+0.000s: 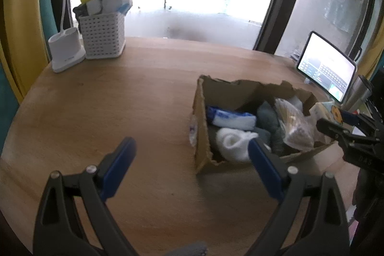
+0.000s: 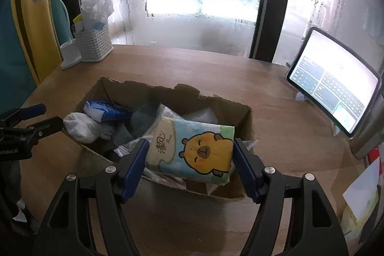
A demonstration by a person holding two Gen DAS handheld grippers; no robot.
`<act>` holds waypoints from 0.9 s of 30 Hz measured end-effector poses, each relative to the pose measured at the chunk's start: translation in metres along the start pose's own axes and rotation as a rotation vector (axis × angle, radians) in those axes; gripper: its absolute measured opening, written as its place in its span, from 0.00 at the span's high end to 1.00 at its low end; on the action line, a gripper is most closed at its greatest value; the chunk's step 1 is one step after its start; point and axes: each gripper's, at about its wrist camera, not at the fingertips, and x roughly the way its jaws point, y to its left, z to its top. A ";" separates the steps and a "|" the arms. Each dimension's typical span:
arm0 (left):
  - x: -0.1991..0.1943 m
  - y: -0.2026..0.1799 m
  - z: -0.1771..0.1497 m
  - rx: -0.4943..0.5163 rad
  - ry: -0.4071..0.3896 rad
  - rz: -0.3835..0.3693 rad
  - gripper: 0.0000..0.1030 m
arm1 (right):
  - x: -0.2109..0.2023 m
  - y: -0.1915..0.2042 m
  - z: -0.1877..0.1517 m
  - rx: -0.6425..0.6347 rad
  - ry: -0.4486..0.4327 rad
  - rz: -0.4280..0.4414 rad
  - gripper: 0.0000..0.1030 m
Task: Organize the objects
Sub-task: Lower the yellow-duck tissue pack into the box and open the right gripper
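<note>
A soft pack of tissues (image 2: pixel 192 150) is pinched between the blue pads of the right hand-held gripper (image 2: pixel 189 166), hanging just above the near edge of an open cardboard box (image 2: pixel 242 121) on a wooden bench (image 2: pixel 276 116). The pads press on the pack's two short ends, and the pack tilts slightly.

The pack looks light and squashy, wrapped in smooth printed film that could slide under a loose grip. Holding it across the short ends, as now, seems sensible, since the filling gives and lets the pads bite.

Its wrapper shows a cartoon orange capybara on pale blue, with large Chinese characters reading 清风 and a small line of Latin script too blurred to read.

The left hand-held gripper (image 1: pixel 192 167) stands spread wide and empty over bare bench, beside the box. Inside the box lie a white sock (image 1: pixel 232 143), a blue-and-white packet (image 1: pixel 230 118) and a crinkled clear bag (image 1: pixel 295 126).

A lit tablet (image 2: pixel 333 92) stands at the right; its text is unreadable.
</note>
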 end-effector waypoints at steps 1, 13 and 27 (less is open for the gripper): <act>0.001 0.002 0.001 -0.001 -0.001 0.002 0.07 | 0.002 0.001 0.001 -0.002 0.001 0.002 0.29; 0.010 0.017 0.009 -0.024 -0.006 0.008 0.07 | 0.022 0.012 0.015 -0.023 0.016 0.022 0.29; 0.025 0.039 0.018 -0.047 0.002 0.023 0.07 | 0.052 0.033 0.033 -0.053 0.042 0.061 0.29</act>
